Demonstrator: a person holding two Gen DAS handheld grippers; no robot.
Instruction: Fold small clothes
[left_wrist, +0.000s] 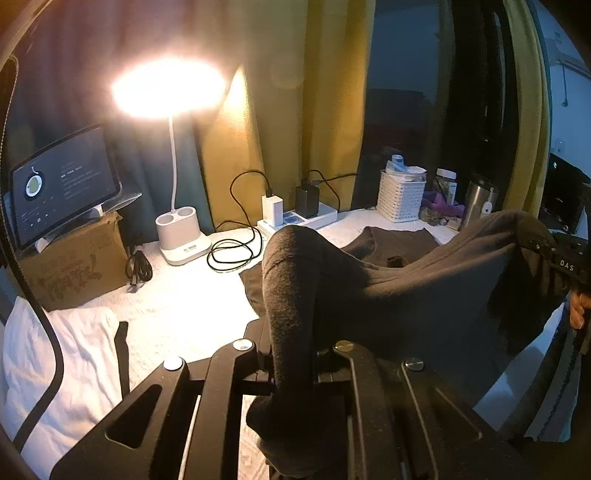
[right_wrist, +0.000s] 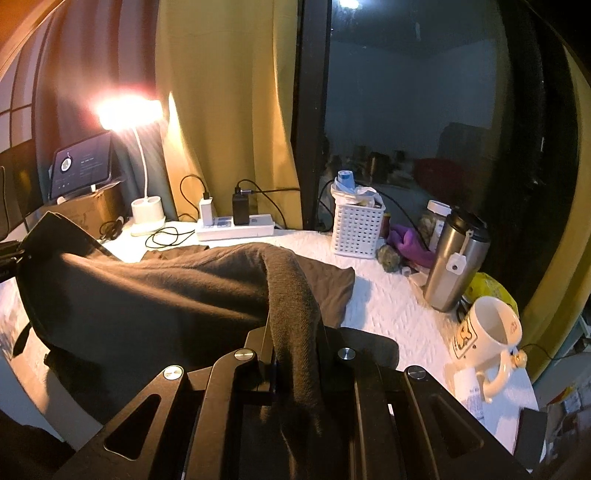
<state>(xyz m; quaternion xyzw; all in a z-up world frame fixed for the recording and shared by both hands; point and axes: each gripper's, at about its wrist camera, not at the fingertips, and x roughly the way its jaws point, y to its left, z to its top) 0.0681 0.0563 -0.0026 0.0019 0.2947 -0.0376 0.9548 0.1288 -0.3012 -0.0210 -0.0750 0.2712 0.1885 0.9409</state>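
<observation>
Two handheld grippers each pinch an end of one dark grey garment (left_wrist: 424, 295), lifted and stretched between them above a white quilted table (right_wrist: 391, 306). The left gripper (left_wrist: 291, 354) is clamped on a bunched fold; the right gripper (right_wrist: 295, 354) is clamped on the opposite end. The far part of the garment rests on the table ahead of both tools.

Likely risks: the thin bunched pinch could slip out, or the hanging cloth could sweep clutter. To the right of the right gripper stand a white mug (right_wrist: 487, 339) and a steel tumbler (right_wrist: 454, 258), near the table's right edge. Ahead lie a power strip (right_wrist: 236, 227) and a black cable (left_wrist: 232, 254). Open room is mostly straight ahead, under the cloth.
</observation>
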